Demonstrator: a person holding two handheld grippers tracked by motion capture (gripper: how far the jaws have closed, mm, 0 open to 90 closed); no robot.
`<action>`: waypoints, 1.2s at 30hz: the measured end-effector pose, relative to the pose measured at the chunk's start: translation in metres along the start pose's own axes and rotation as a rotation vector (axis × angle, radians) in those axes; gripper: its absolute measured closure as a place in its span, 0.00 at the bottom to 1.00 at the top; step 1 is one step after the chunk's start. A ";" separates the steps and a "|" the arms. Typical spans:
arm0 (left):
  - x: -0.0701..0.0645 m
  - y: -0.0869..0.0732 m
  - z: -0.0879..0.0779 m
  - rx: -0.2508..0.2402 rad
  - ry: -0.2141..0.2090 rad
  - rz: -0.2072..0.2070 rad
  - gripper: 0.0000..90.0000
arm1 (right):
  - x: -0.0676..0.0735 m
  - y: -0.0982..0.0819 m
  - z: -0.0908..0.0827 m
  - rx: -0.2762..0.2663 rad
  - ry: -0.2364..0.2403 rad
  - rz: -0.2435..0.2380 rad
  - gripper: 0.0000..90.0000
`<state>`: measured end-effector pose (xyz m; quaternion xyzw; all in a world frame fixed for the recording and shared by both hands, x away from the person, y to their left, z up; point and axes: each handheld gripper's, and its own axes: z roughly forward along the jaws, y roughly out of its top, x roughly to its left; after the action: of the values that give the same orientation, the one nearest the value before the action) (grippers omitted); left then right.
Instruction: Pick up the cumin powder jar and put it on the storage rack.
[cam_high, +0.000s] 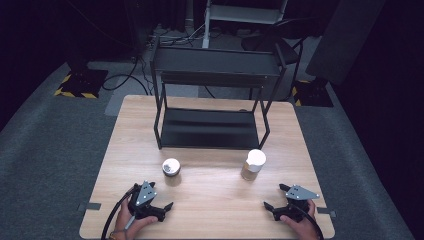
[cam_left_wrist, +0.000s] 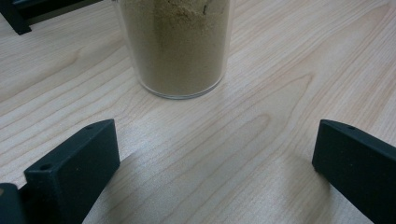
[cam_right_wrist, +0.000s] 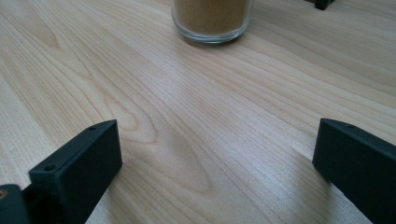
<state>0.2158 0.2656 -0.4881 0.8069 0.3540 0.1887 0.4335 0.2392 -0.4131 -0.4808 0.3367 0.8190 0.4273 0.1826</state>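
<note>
Wooden table (cam_high: 210, 190) — both claws, left (cam_high: 161, 208) and right (cam_high: 272, 207), spread wide and empty — two jars (cam_high: 171, 167) ahead.

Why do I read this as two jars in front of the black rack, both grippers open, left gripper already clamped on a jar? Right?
Not clamped. The left gripper is open and empty; in the left gripper view the short jar stands on the table beyond its jaws. The rest holds: tall jar, black rack, right gripper open.
</note>
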 end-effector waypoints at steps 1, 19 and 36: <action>0.000 0.000 0.000 0.000 0.000 0.000 0.00 | 0.000 0.000 0.000 0.000 0.000 0.000 0.01; 0.000 0.000 0.000 0.000 0.000 0.000 0.00 | 0.000 0.000 0.000 0.000 0.001 -0.003 0.01; 0.001 0.011 -0.005 0.001 0.017 -0.031 0.01 | -0.001 0.000 0.000 0.002 0.008 -0.006 0.00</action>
<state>0.2182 0.2650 -0.4763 0.8000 0.3703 0.1888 0.4327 0.2402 -0.4138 -0.4805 0.3328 0.8211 0.4273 0.1801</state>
